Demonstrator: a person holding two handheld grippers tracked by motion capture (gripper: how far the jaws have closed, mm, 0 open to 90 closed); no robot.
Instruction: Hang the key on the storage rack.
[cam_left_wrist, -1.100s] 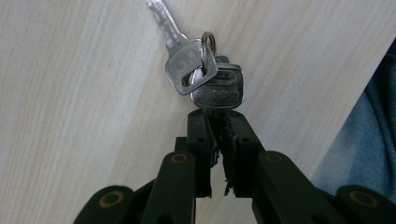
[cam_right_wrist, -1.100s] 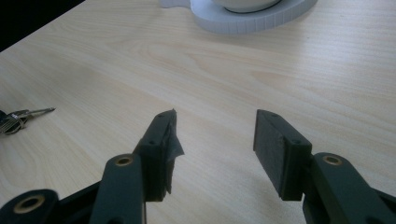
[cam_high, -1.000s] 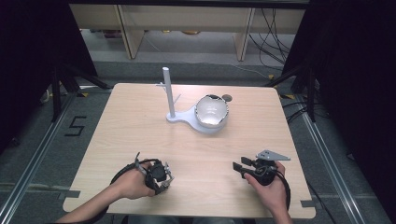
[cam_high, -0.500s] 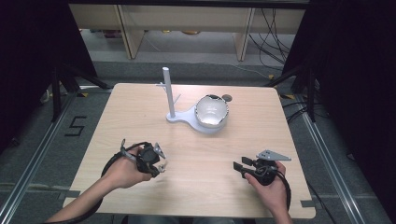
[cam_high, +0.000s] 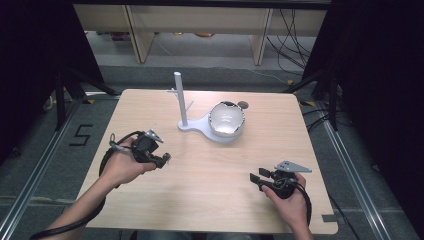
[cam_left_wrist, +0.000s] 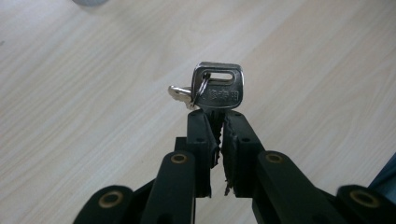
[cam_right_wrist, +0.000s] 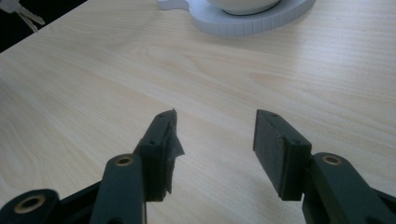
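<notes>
A silver key (cam_left_wrist: 218, 88) on a small ring, with a second key (cam_left_wrist: 180, 93) hanging behind it, is clamped by its blade between the jaws of my left gripper (cam_left_wrist: 217, 116). In the high view my left gripper (cam_high: 162, 159) is held above the table's left half, pointing right toward the middle. My right gripper (cam_high: 256, 180) rests near the front right with its jaws apart. The right gripper view shows my right gripper (cam_right_wrist: 215, 126) with only bare wood between its pads. A white stand (cam_high: 192, 127) with an upright post (cam_high: 178, 97) carries a white bowl (cam_high: 226, 120) at the table's centre back.
A small dark round spot (cam_high: 243, 105) lies on the table behind the bowl. The wooden table (cam_high: 210, 200) has metal rails along both sides, and shelving and cables stand beyond its far edge. The stand's base (cam_right_wrist: 252, 23) lies ahead of my right gripper.
My left hand has lifted off the table and moved away from the front edge, toward the stand, with the key still clamped. The right hand has stayed put.
</notes>
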